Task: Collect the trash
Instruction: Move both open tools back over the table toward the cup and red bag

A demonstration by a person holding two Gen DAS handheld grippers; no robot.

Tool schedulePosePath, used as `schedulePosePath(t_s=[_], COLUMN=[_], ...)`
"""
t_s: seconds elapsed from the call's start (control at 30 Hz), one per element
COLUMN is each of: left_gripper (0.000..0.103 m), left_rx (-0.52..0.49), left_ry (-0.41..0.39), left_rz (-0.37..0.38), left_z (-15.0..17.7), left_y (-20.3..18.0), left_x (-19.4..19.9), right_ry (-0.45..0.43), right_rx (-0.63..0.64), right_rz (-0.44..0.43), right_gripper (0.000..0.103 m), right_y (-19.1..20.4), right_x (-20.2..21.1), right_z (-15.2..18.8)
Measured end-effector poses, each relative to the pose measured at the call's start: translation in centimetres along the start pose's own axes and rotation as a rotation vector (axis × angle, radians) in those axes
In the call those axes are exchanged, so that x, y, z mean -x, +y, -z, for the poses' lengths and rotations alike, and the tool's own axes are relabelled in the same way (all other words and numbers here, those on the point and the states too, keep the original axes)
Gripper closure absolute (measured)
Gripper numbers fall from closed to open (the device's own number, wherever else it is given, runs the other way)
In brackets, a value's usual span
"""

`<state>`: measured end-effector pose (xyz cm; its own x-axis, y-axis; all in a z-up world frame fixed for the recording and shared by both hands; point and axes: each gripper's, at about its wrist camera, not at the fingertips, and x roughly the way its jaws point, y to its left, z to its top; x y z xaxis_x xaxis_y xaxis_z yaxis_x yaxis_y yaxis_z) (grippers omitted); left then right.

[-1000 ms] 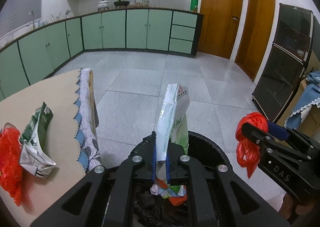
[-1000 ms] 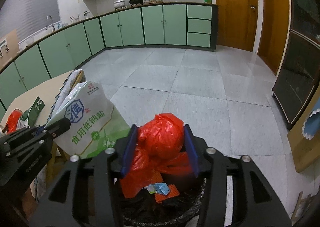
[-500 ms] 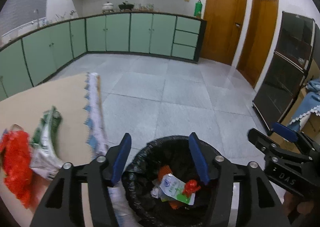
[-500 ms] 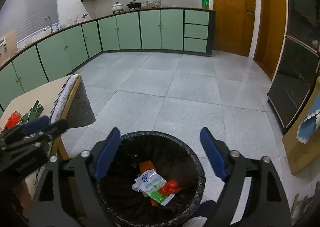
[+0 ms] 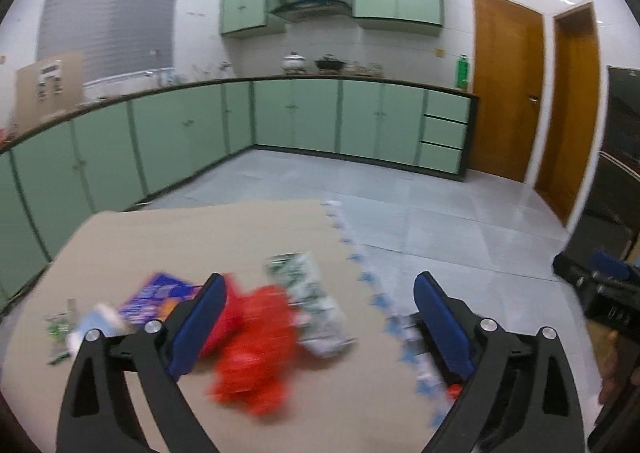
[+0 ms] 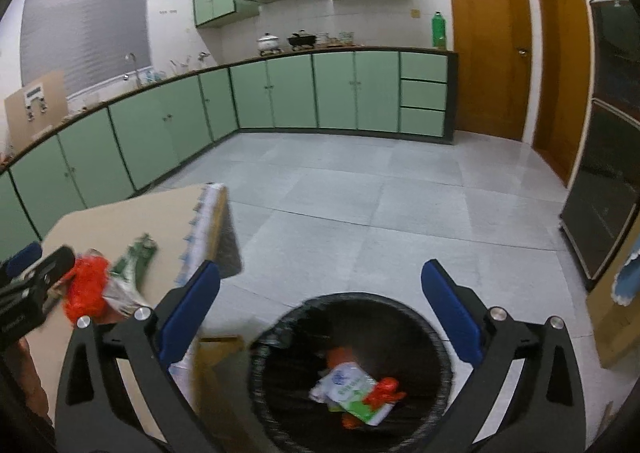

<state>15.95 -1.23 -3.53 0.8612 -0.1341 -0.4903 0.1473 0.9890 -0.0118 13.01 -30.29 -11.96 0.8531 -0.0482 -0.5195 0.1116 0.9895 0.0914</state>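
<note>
The left tool (image 5: 316, 317) hung over the near edge of the worktop (image 5: 192, 237), its jaws opening toward full spread with nothing pinched between them. The right tool (image 6: 320, 317) was above the bin (image 6: 436, 341) beside the worktop's right edge, jaws likewise opening and empty. In the bin lay a white and green packet (image 6: 348, 389) and a scrap of red plastic (image 6: 384, 389).

More trash waited near the worktop's front edge: a crumpled red bag (image 5: 256, 345) just ahead of the left tool, a green and white wrapper (image 5: 312, 293) touching its far side, and a blue packet (image 5: 160, 297) toward the left.

To my eye the next pick should be the red bag. Coming down with one blue pad on each side and closing on its bunched middle, not a loose edge, would be best. The picture was blurred, so I would steady first.
</note>
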Motion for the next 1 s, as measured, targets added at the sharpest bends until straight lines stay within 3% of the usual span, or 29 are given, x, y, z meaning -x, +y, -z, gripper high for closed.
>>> schedulePosePath(t_s=[0.43,0.83,1.0], left_gripper=[0.009,0.009,0.009], left_rx=[0.091,0.169,0.176], left_ry=[0.011,0.079,0.094], left_rz=[-0.273,-0.374,-0.375], left_z=[3.7,7.1,7.4], left_y=[13.5,19.9,20.9], left_x=[3.8,4.4,4.2], right_ry=[-0.022,0.031,0.073], right_rx=[0.073,0.182,0.204], right_rz=[-0.130,-0.196,-0.184], right_gripper=[0.005,0.006,0.017], right_y=[11.1,21.1,23.3], right_x=[-0.7,-3.1,-4.8], right_z=[1.2,4.3,4.8])
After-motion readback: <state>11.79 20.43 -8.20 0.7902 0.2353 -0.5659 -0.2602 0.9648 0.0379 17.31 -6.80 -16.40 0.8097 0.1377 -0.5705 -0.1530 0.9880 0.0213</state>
